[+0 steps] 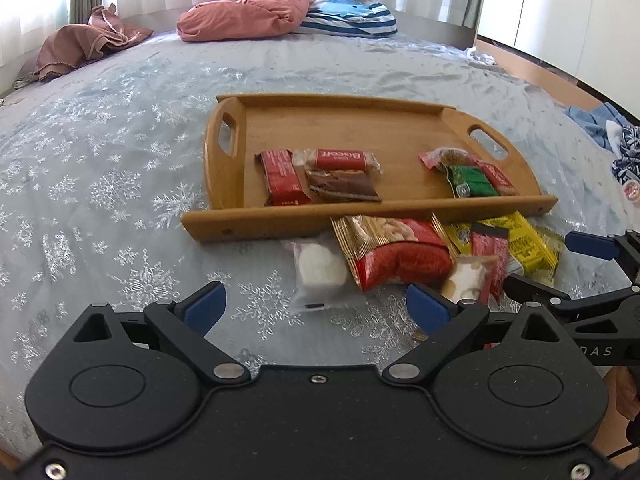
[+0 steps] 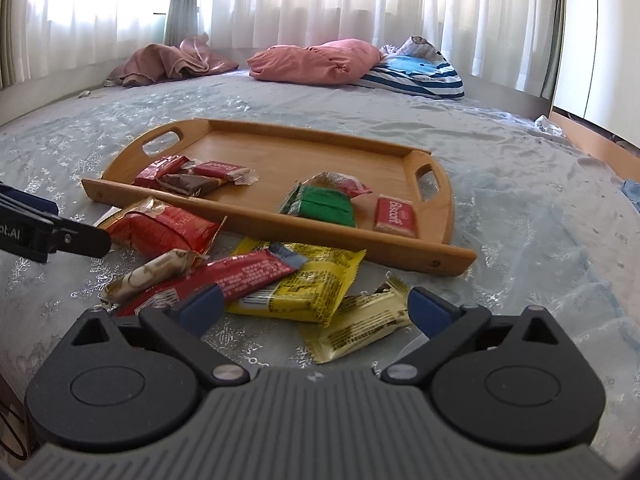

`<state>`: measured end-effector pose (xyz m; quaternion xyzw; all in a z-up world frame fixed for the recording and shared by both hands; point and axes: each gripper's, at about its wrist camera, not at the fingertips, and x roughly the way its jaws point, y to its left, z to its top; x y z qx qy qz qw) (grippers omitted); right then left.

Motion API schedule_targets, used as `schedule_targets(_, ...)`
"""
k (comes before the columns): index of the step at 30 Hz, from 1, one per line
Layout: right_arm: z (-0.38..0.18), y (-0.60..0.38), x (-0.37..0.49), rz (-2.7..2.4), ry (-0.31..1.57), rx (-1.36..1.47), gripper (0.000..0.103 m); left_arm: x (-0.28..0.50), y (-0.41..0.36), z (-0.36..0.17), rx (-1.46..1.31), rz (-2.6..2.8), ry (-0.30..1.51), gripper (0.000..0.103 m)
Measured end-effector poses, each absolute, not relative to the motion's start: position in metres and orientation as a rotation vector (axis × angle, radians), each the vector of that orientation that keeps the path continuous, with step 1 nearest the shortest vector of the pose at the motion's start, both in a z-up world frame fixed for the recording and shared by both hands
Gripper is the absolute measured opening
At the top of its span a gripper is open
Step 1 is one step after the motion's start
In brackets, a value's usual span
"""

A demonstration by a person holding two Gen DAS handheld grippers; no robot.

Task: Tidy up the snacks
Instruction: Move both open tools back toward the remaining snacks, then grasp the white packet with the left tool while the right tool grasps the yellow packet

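Left wrist view: one wooden tray [image 1: 320, 128] on the snowflake-patterned bed [image 1: 100, 184], two cut-out handles, one at each end. On tray, left cluster of three: one red wrapped bar [image 1: 282, 178], one Biscoff biscuit [image 1: 340, 159], one brown bar [image 1: 344, 186]. On tray, right cluster of three seen here: one crumpled pink-and-clear wrapper [image 1: 446, 156], one green packet [image 1: 470, 182], one red biscuit pack [image 1: 498, 179] partly under the green. Off tray, on bed just before its near rail: one clear pack with a white round cake [image 1: 320, 266], one red-and-gold nut bag [image 1: 394, 252], one beige wrapped sweet [image 1: 466, 278], one long red bar [image 1: 490, 258], yellow packets [image 1: 528, 246]. Left gripper [image 1: 316, 306] low over the bed, jaws wide apart, nothing between them, clear pack just ahead. Right gripper [image 1: 568, 264] entering at right edge, beside the yellow packets. Right wrist view: same tray [image 2: 280, 148], six snacks on it again, Biscoff pack [image 2: 396, 216] nearest right handle. Two yellow packets counted here, one larger [image 2: 312, 284], one smaller [image 2: 360, 324] nearest the camera. Right gripper [image 2: 316, 308] with jaws spread wide, clamped on nothing, yellow packets lying below the gap. At far end of bed: two pillows, one pink [image 2: 316, 60], one blue-striped [image 2: 416, 72]; one crumpled brownish cloth [image 2: 172, 62].
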<state>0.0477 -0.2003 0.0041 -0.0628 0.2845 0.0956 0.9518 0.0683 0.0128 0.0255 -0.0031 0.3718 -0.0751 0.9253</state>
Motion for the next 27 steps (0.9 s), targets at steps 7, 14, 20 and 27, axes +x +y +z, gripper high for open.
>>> schedule_targets(7, -0.003, -0.198, 0.052, 0.190, 0.596, -0.130, 0.103, 0.071, 0.009, 0.018, -0.012, -0.160, 0.783, 0.097)
schedule_targets(14, -0.008, -0.196, 0.057, 0.187, 0.600, -0.145, 0.103, 0.072, 0.007, 0.017, -0.010, -0.151, 0.779, 0.085)
schedule_targets(20, -0.007, -0.197, 0.057, 0.183, 0.594, -0.125, 0.103, 0.072, 0.006, 0.016, -0.006, -0.151, 0.787, 0.052)
schedule_targets(27, -0.007, -0.197, 0.055, 0.176, 0.576, -0.110, 0.098, 0.072, 0.005, 0.017, -0.002, -0.152, 0.782, 0.042)
